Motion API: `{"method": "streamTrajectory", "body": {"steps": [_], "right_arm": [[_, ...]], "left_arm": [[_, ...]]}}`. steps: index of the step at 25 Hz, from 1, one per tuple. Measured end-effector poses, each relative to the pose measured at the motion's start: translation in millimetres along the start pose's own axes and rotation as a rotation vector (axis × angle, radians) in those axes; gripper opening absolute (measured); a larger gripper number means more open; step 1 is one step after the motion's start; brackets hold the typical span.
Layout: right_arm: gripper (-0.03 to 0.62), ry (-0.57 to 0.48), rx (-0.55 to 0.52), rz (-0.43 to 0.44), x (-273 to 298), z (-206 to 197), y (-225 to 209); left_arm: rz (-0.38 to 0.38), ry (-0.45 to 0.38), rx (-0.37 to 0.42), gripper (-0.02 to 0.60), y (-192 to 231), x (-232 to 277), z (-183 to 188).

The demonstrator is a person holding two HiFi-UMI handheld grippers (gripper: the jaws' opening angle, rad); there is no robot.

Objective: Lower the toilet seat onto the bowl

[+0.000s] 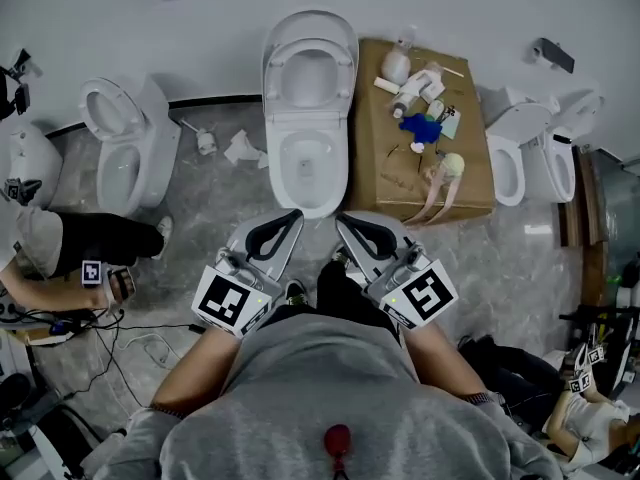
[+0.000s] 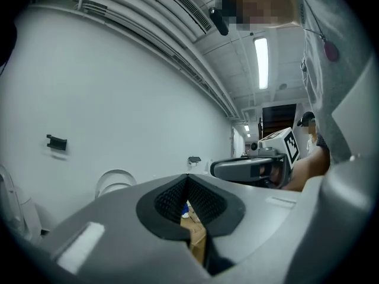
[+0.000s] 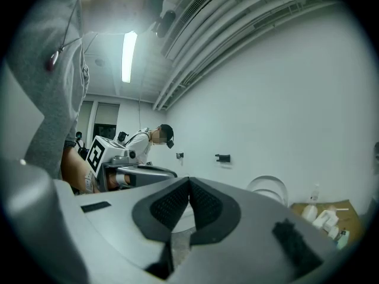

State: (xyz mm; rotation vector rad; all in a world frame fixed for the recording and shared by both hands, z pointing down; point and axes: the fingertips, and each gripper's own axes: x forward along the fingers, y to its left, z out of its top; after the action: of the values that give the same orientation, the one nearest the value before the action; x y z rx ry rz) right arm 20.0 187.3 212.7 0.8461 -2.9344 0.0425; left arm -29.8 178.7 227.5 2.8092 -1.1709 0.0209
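The toilet seat (image 1: pixel 310 33) stands raised at the far end of the white bowl (image 1: pixel 280 173), by the far wall. Just on the near side of the bowl's rim, the left gripper (image 1: pixel 291 216) and the right gripper (image 1: pixel 344 221) hang side by side, each with jaws pressed together and empty. A cardboard box (image 1: pixel 375 158) strewn with bottles lies to the bowl's right.

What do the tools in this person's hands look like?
The left gripper and right gripper are grey wedge-shaped shells tipped with black ribbed pads. Each carries a marker cube printed with black-and-white squares. The person's top is grey and short-sleeved.
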Motion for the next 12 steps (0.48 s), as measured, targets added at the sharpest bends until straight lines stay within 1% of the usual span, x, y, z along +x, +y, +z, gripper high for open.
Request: {"method": "streamTrajectory", "body": {"steps": [1,5,12], "right_arm": [[0.014,0.003,-0.001,0.004,4,-1,-6],[0.014,0.001,-0.003,0.015,22,-6,-39],[0.014,0.001,-0.004,0.045,56,-2,-103]], "left_arm": [[0.000,0.004,-0.006,0.006,5,5,-1],[-0.001,-0.006,0.012,0.006,26,34,-2],[0.026,-0.003,0.022,0.006,71,86,12]]}}
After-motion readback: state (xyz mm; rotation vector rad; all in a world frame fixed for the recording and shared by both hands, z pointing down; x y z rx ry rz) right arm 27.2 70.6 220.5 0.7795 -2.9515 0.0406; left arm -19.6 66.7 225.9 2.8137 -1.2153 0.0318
